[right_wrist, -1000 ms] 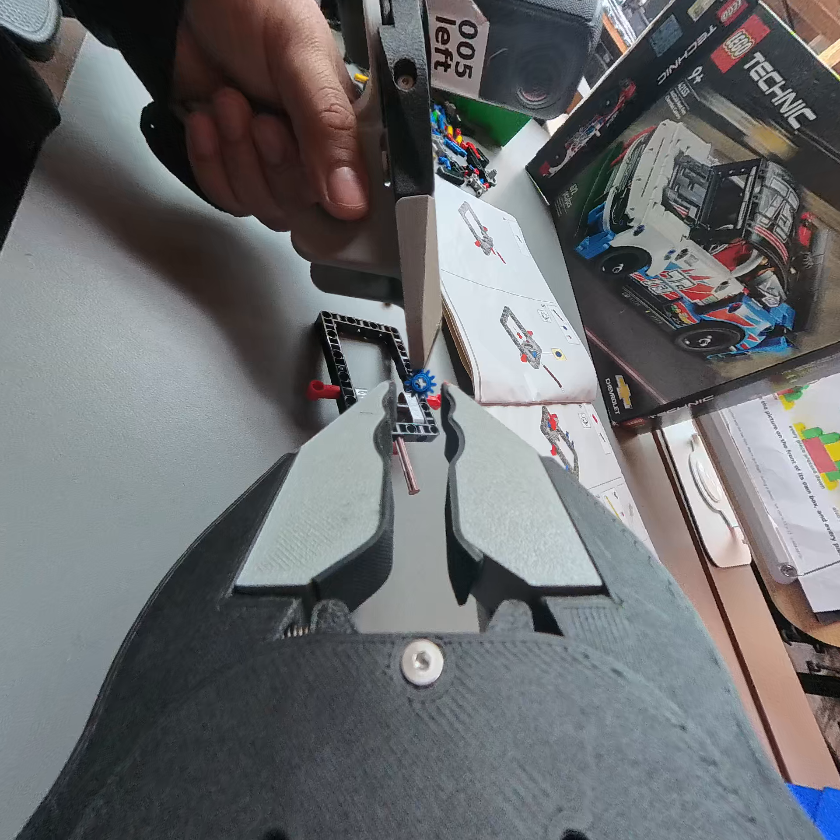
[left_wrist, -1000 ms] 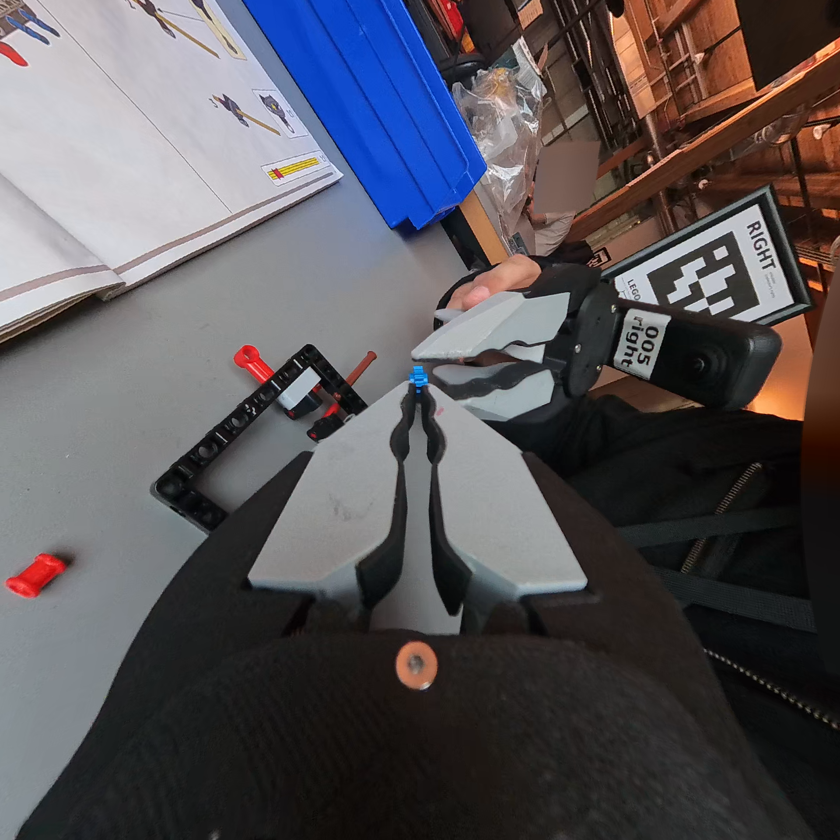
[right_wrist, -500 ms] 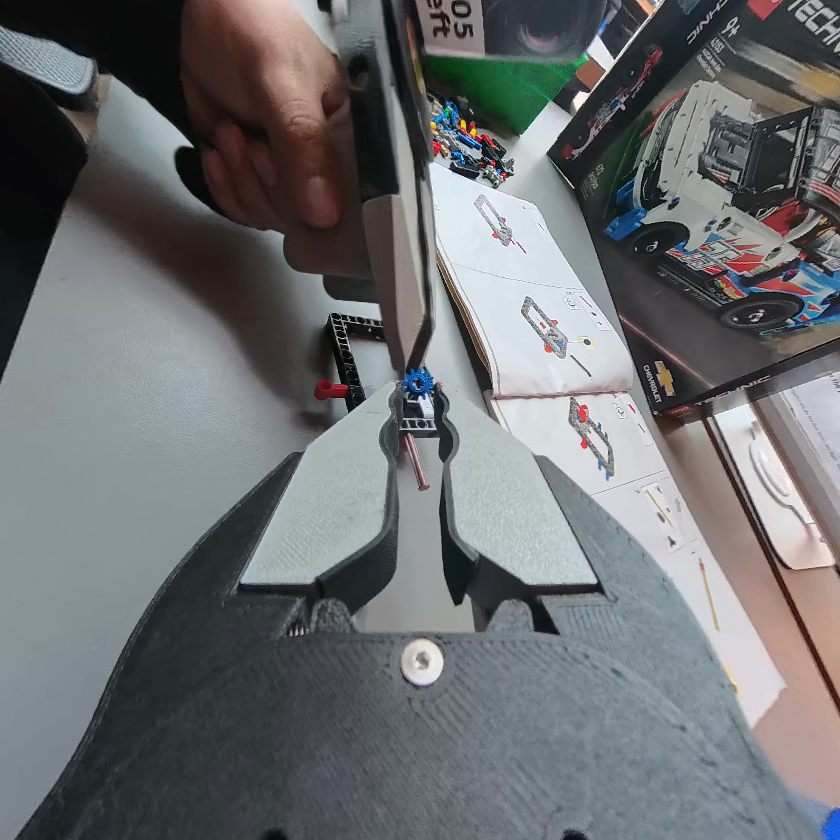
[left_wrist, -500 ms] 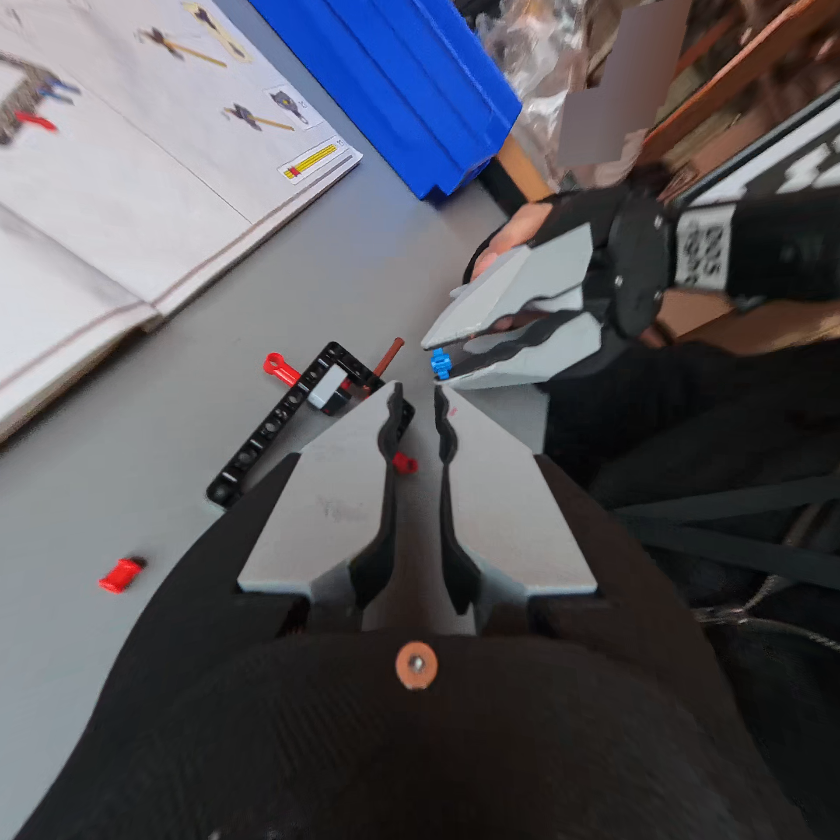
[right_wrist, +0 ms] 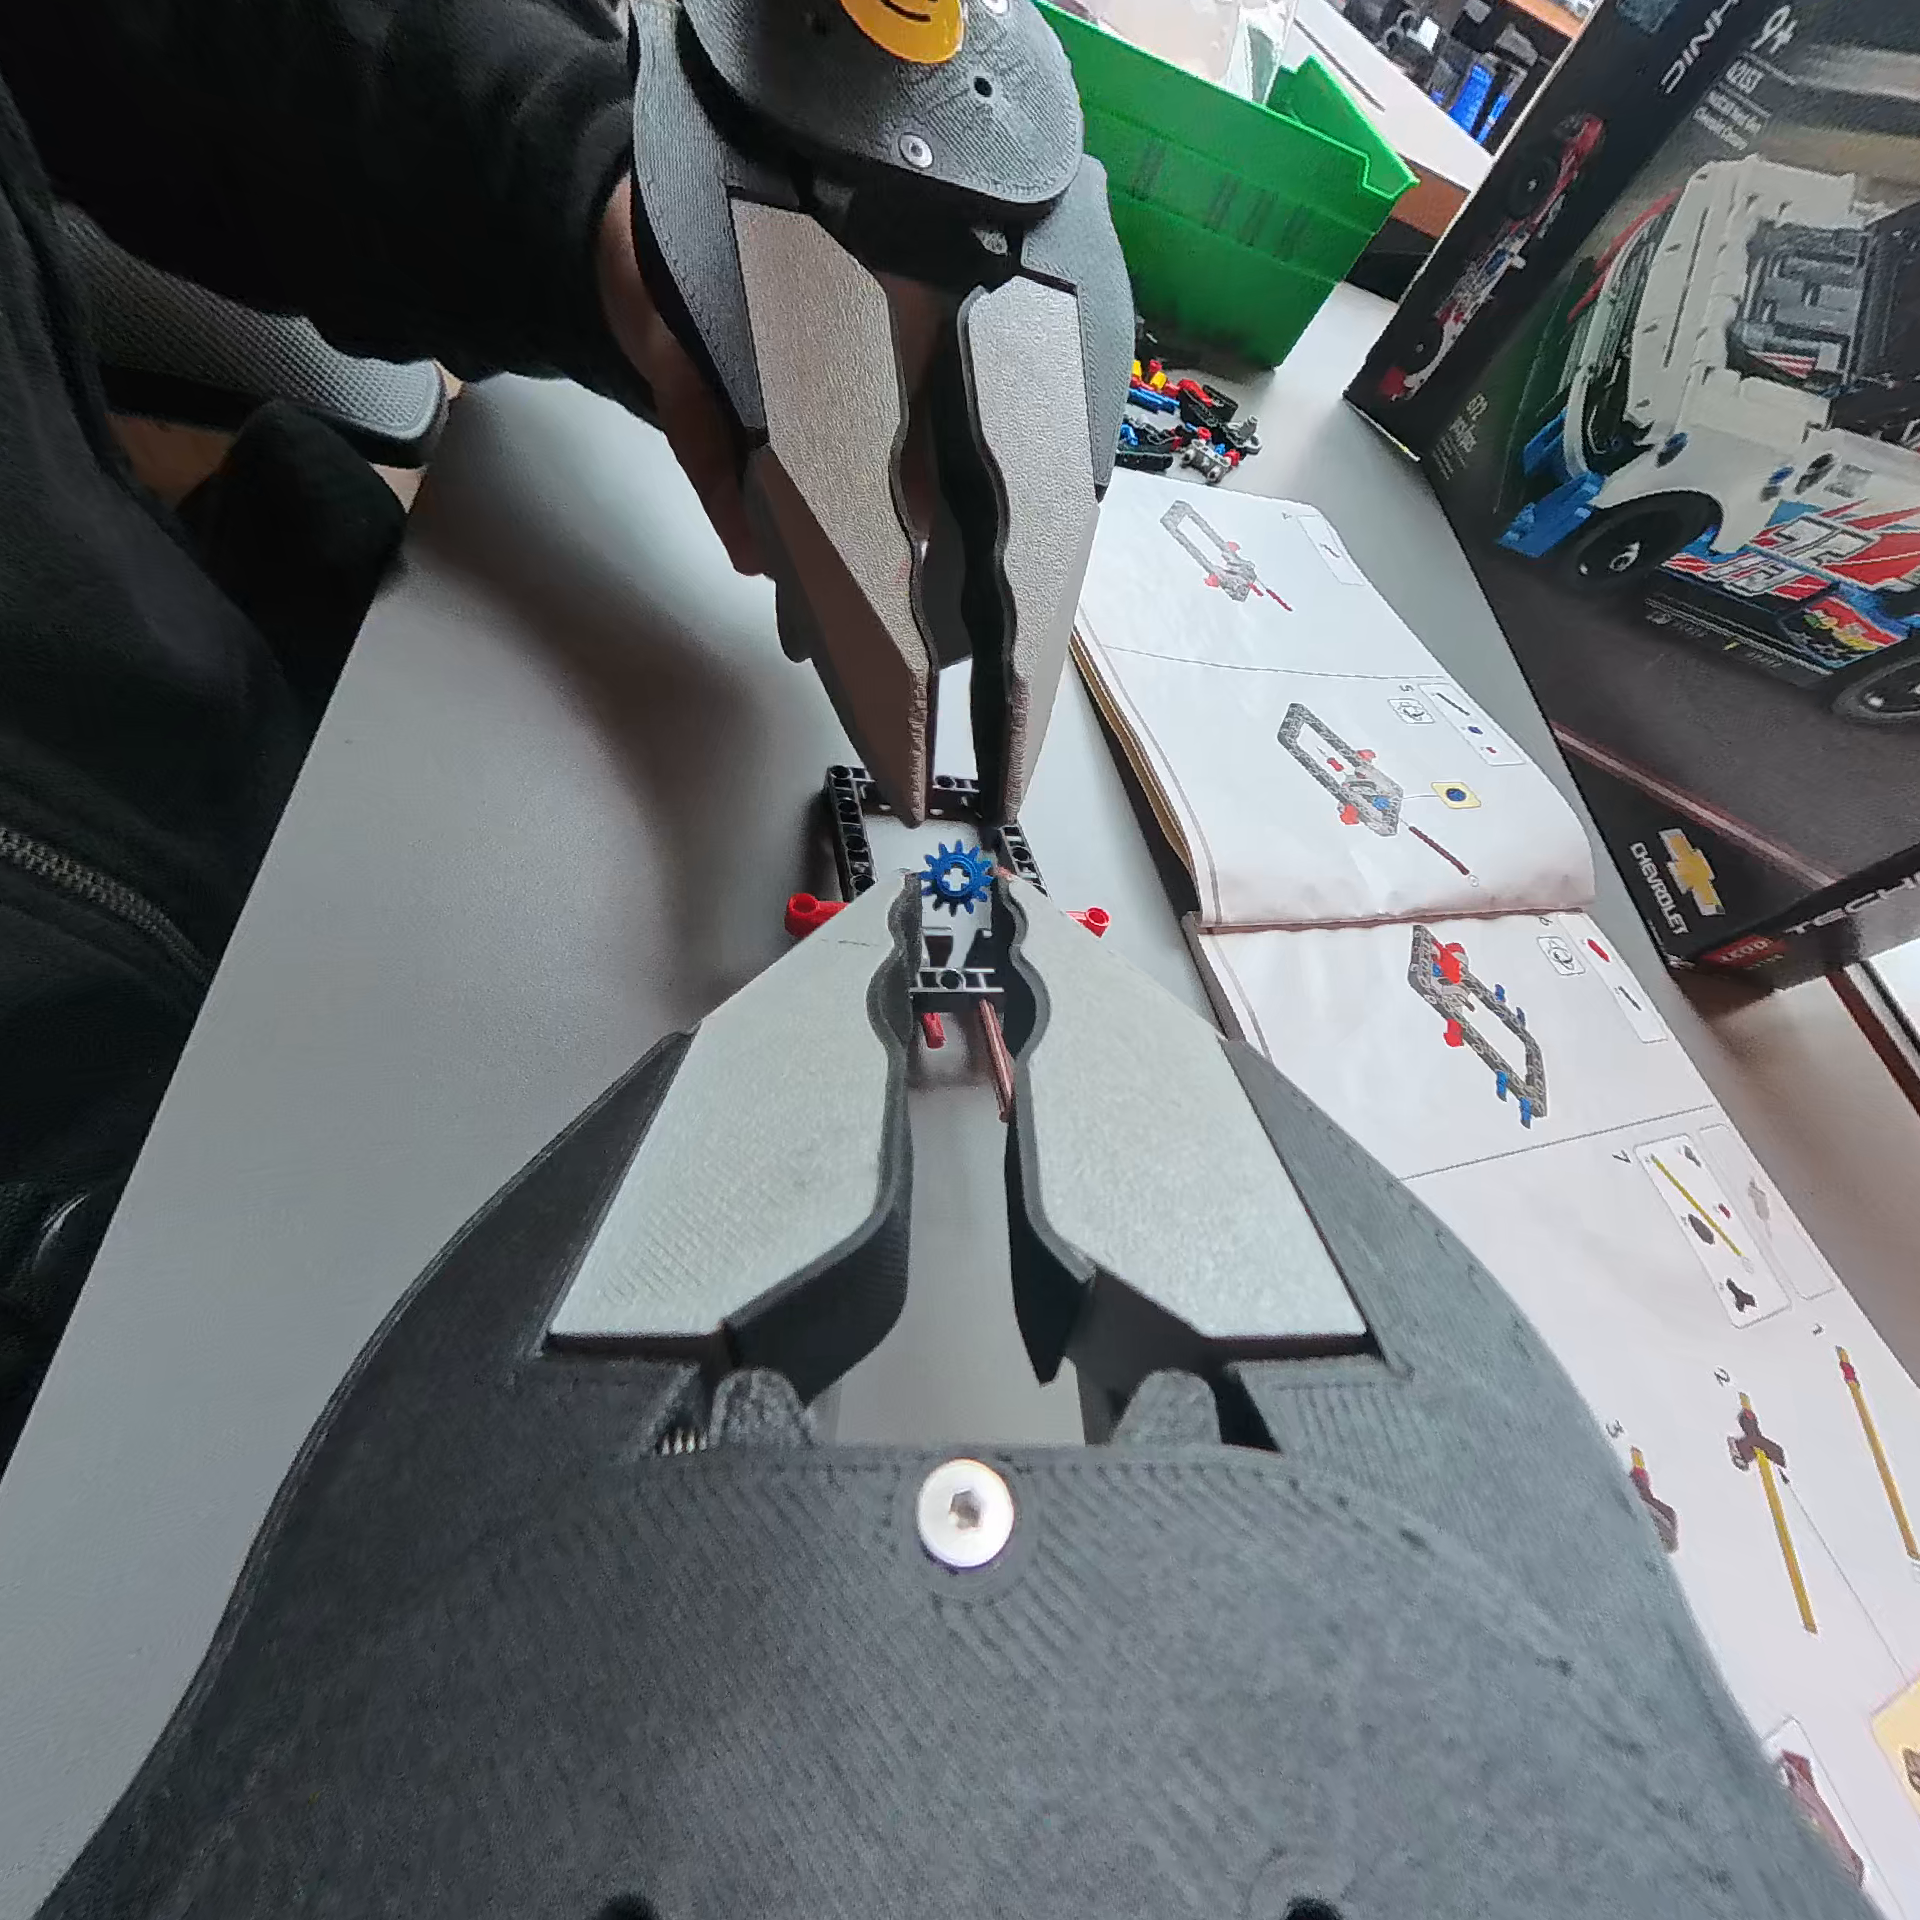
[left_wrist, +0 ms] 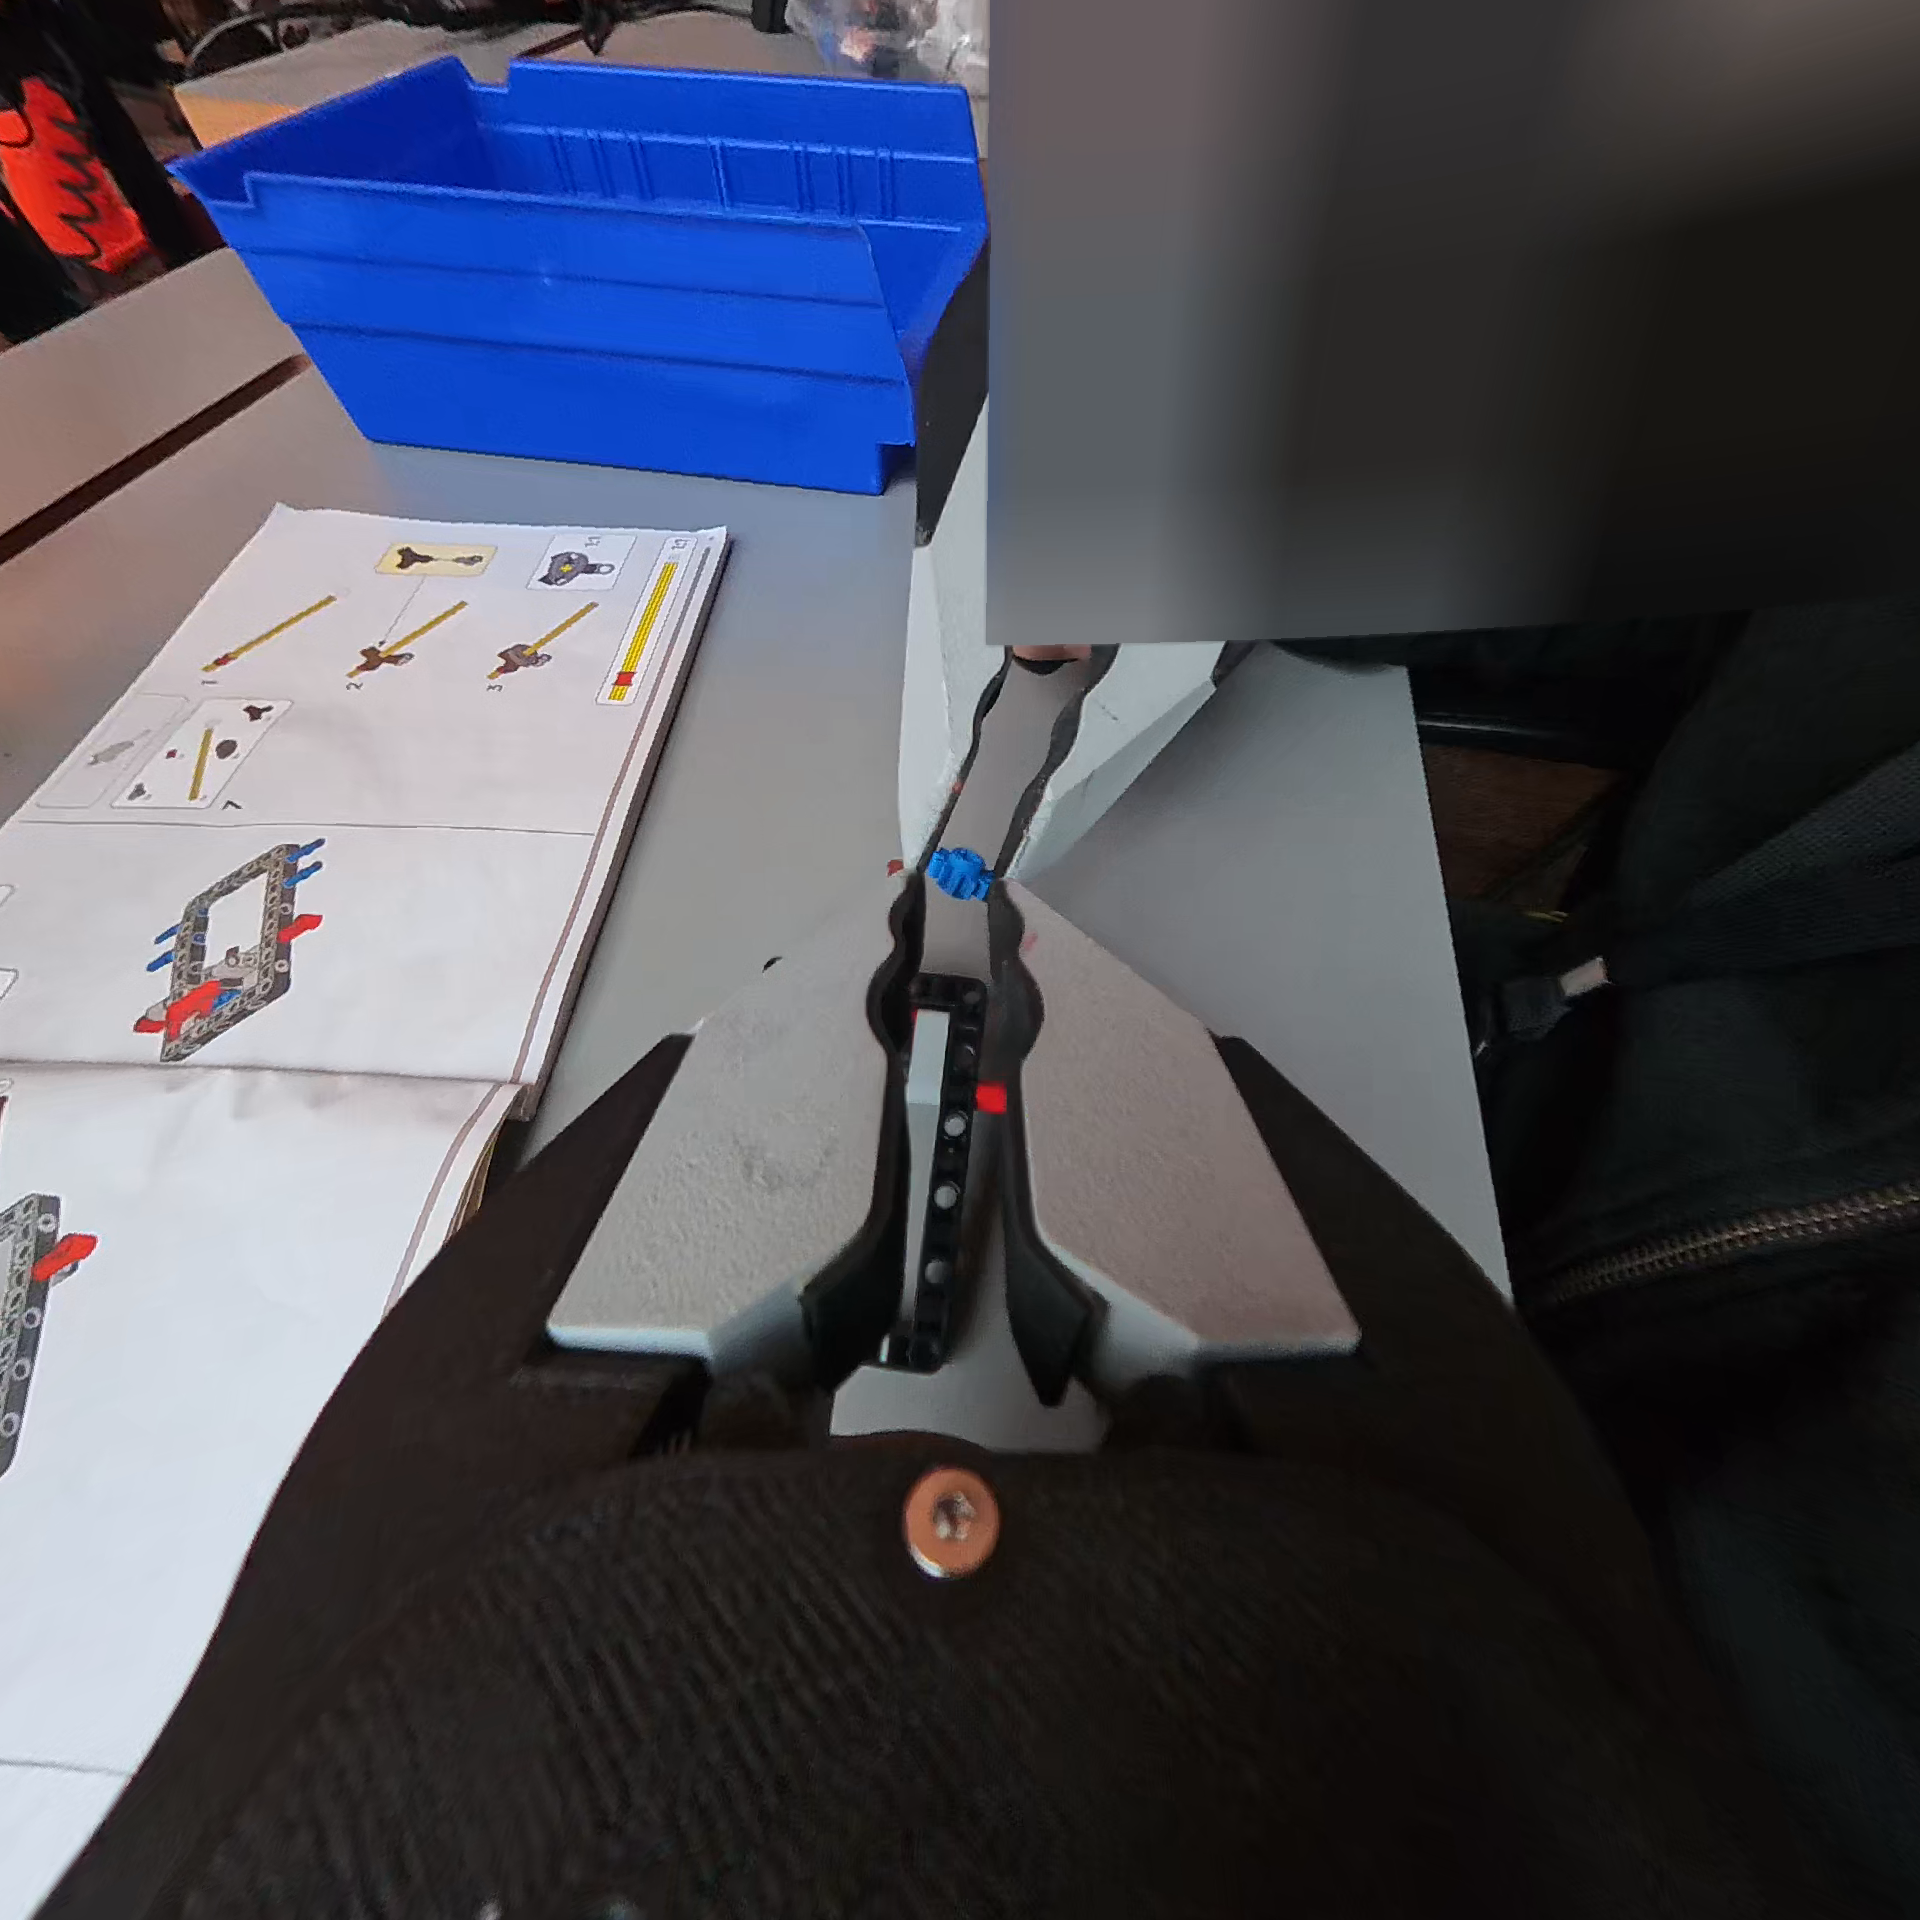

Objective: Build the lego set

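Gear [right_wrist: 954,876] fitting in hand: the right gripper [right_wrist: 956,883] pinches the small blue toothed wheel just above the black frame [right_wrist: 847,826] on the table [right_wrist: 520,935], while the left gripper [right_wrist: 961,816] hovers spread over the frame, holding nothing. Next, probably, the gear's cross hole must line up with the brown axle [right_wrist: 995,1049], the frame being steadied.

A smooth, matt grey worktop [right_wrist: 520,935] carries everything. On it, a black plastic frame [right_wrist: 852,831] with a dull sheen lies flat. Just above the frame, a glossy blue plastic gear [right_wrist: 954,876] sits between the rough, grainy grey fingers [right_wrist: 769,1143] of the right hand-held gripper [right_wrist: 954,894]; its black body shows ridged printed layers and a shiny metal screw [right_wrist: 965,1512]. Beside the frame lies a matt paper booklet [right_wrist: 1351,779], and beyond it a glossy cardboard box [right_wrist: 1714,364] and a smooth green plastic bin [right_wrist: 1226,208].
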`<state>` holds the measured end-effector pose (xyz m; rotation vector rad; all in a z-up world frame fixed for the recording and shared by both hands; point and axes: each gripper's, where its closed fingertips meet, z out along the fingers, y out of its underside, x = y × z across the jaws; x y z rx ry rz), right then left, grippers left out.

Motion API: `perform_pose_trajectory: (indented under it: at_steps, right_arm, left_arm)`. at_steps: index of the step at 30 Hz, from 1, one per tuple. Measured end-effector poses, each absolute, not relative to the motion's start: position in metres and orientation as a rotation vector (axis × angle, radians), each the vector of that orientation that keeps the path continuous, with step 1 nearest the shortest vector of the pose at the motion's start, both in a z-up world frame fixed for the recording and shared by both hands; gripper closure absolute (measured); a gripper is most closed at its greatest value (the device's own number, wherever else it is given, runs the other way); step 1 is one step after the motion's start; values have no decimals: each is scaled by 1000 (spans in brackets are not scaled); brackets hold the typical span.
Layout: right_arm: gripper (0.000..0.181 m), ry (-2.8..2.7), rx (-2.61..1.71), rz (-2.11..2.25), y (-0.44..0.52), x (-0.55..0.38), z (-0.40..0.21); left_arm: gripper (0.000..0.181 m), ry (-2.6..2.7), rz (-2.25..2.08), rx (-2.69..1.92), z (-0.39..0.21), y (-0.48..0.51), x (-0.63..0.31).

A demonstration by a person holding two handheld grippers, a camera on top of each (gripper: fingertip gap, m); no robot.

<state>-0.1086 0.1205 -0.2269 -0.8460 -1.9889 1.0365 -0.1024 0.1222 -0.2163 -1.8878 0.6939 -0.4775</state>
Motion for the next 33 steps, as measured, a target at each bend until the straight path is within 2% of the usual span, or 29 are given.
perform_pose_trajectory:
  at_steps: [33]
  right_arm:
    - [173, -2069, -894, 1103, 113, -113, -244]
  left_arm:
    - [177, 677, -631, -1854, -229, 120, -100]
